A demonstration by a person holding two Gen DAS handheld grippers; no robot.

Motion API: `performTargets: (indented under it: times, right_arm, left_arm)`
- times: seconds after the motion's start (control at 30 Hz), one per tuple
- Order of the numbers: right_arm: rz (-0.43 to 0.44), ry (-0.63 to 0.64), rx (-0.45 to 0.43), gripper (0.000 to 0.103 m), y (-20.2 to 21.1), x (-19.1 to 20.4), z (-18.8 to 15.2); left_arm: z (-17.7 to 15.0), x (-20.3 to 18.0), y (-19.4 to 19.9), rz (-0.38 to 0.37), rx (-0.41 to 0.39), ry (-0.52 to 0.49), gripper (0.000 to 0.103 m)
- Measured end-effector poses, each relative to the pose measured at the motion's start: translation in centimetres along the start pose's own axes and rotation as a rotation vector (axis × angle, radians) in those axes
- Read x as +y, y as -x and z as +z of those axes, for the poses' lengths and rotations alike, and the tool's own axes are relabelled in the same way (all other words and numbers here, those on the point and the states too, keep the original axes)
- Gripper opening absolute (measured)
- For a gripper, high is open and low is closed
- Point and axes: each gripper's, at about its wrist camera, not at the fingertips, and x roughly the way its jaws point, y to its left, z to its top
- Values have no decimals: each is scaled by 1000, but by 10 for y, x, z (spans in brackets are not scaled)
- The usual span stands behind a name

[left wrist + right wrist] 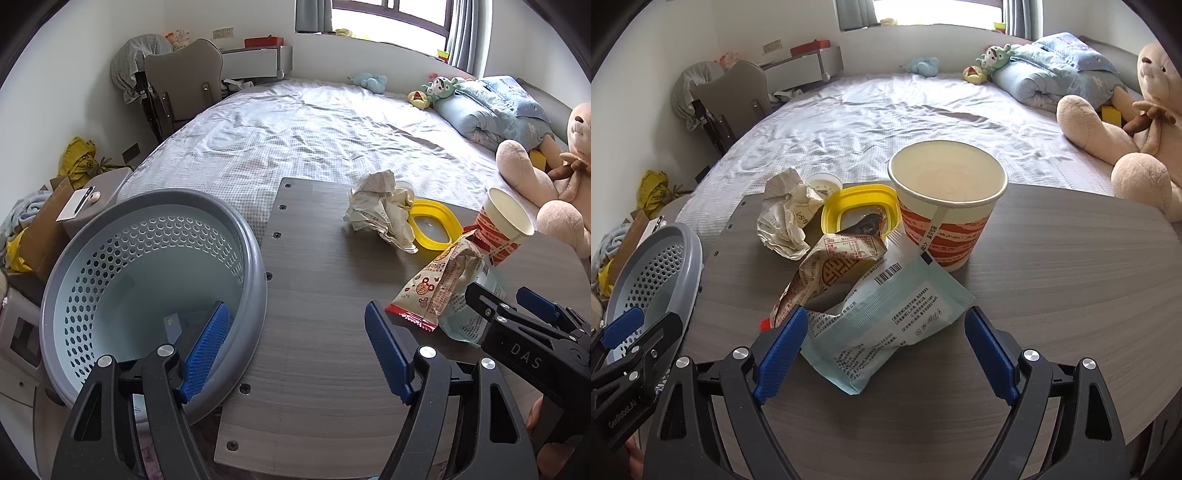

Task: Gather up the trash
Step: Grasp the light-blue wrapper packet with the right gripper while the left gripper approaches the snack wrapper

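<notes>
Trash lies in a heap on the dark wood table: a pale green packet, a brown-and-red snack wrapper, crumpled paper, a yellow lid and an upright red-and-white paper cup. My right gripper is open, with the green packet between its blue pads; the left pad reaches the packet's edge. A grey perforated basket leans at the table's left edge. My left gripper is open astride its rim, one pad inside the basket and the other over the table. The right gripper shows beside the wrapper.
A bed with a wrinkled white sheet lies beyond the table. A large plush bear sits at the right, near the cup. A cardboard box and a small bin stand left of the basket, a chair farther back.
</notes>
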Motion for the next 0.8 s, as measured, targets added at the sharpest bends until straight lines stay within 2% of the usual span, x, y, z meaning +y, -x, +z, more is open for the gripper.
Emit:
performTargets:
  times: [0.23,0.33,0.8]
  right_arm:
    - [-77,34,34,86,-13,6,-4]
    - [-70,30,39,86,-10,1,-7]
    - [-144,-16,50,86,9,-54,-26]
  left_arm:
    - [-1,1,0,-16,3,5,73]
    - [-1,1,0,-22,3,7,73]
    - [-2,-7,1,-36,5,-6,73]
